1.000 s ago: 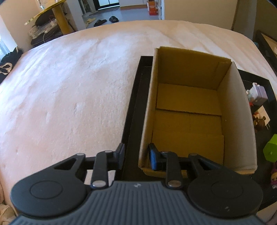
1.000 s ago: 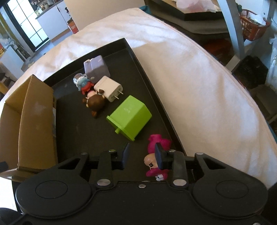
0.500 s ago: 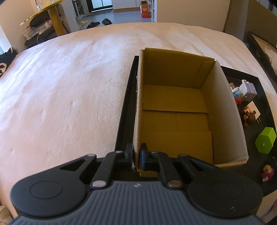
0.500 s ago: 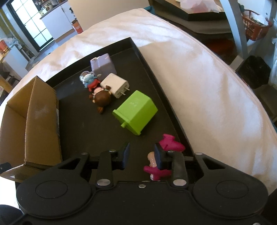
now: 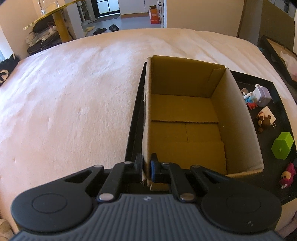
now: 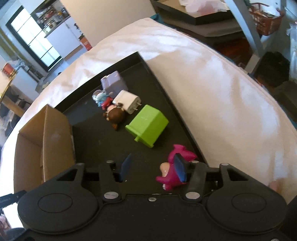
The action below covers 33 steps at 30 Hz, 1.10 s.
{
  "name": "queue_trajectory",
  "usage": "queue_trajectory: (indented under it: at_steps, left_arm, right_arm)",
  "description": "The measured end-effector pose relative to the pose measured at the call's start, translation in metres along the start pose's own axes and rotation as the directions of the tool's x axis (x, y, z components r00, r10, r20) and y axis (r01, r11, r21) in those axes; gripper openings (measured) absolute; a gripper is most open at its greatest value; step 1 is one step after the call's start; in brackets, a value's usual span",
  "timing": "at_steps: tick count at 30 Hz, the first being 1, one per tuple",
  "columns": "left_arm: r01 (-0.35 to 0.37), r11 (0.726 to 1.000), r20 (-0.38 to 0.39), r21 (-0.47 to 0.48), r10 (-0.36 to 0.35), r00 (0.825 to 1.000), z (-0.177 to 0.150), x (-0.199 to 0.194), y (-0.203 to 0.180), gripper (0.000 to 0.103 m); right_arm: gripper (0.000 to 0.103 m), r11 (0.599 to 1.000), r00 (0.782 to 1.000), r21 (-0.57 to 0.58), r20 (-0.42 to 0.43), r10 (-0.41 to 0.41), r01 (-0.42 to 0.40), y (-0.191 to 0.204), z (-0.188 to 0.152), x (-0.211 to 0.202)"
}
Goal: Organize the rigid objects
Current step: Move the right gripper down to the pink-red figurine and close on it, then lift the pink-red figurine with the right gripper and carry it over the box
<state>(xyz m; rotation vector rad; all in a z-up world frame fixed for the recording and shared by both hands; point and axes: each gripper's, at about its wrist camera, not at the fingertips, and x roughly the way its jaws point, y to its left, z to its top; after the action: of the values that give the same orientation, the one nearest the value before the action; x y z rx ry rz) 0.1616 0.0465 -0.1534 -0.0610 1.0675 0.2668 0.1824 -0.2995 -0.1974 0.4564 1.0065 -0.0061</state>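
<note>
An open, empty cardboard box [image 5: 187, 118] stands on the left part of a black tray [image 6: 89, 115]. My left gripper [image 5: 146, 166] is shut on the box's near left wall. The box also shows in the right wrist view [image 6: 46, 140]. On the tray lie a pink figurine [image 6: 174, 166], a green block [image 6: 148, 128], a brown figurine [image 6: 116, 115], a white charger [image 6: 128, 101], a blue and red figurine [image 6: 102, 99] and a lilac block [image 6: 114, 83]. My right gripper [image 6: 152, 166] is open and empty, with the pink figurine against its right finger.
The tray rests on a white bed cover [image 5: 70, 96]. A dark low table [image 6: 213, 20] and a basket [image 6: 265, 20] stand beyond the bed's right side. A yellow round table [image 5: 55, 14] and slippers stand on the floor at the far left.
My left gripper has closed on the box's left wall. My right gripper has opened wider and moved forward, and the pink figurine has tipped against its right finger.
</note>
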Motion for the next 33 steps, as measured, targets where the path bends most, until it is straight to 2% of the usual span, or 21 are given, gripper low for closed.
queue_trajectory:
  at_steps: [11,16,19,20,21,22,25,33]
  left_arm:
    - [0.035,0.999,-0.004,-0.026,-0.035,0.999,-0.002,0.005,0.008,0.008]
    - [0.05,0.998,-0.003,-0.039,-0.05,0.999,-0.001,0.008,0.01,0.008]
    - [0.063,0.997,-0.007,-0.039,-0.063,0.998,-0.001,0.01,0.01,0.008]
    - [0.066,0.997,-0.009,-0.04,-0.066,0.998,-0.001,0.01,0.01,0.008]
    - [0.067,0.997,-0.01,-0.04,-0.067,0.998,-0.001,0.011,0.01,0.008]
    - [0.067,0.997,-0.008,-0.039,-0.067,0.998,-0.001,0.01,0.01,0.008]
    - [0.077,0.996,0.002,-0.034,-0.077,0.997,-0.001,0.009,0.011,0.008]
    - [0.108,0.993,-0.009,-0.052,-0.109,0.994,-0.004,0.006,0.018,0.009]
  right_arm:
    - [0.051,0.992,0.987,0.037,-0.115,-0.112,0.117,-0.004,0.0,0.03]
    - [0.055,0.983,0.975,0.001,-0.123,-0.184,0.185,0.004,-0.003,0.042]
    - [0.055,0.978,0.967,-0.019,-0.144,-0.208,0.208,0.007,-0.007,0.054]
    - [0.052,0.976,0.965,-0.02,-0.147,-0.215,0.215,0.007,-0.009,0.056]
    - [0.043,0.975,0.966,-0.023,-0.135,-0.22,0.219,0.009,-0.01,0.056]
    - [0.039,0.976,0.968,-0.032,-0.126,-0.217,0.214,0.011,-0.009,0.055]
    - [0.039,0.983,0.973,-0.033,-0.139,-0.183,0.18,0.013,-0.01,0.052]
    - [0.039,0.987,0.982,-0.058,-0.108,-0.153,0.147,0.026,-0.007,0.033]
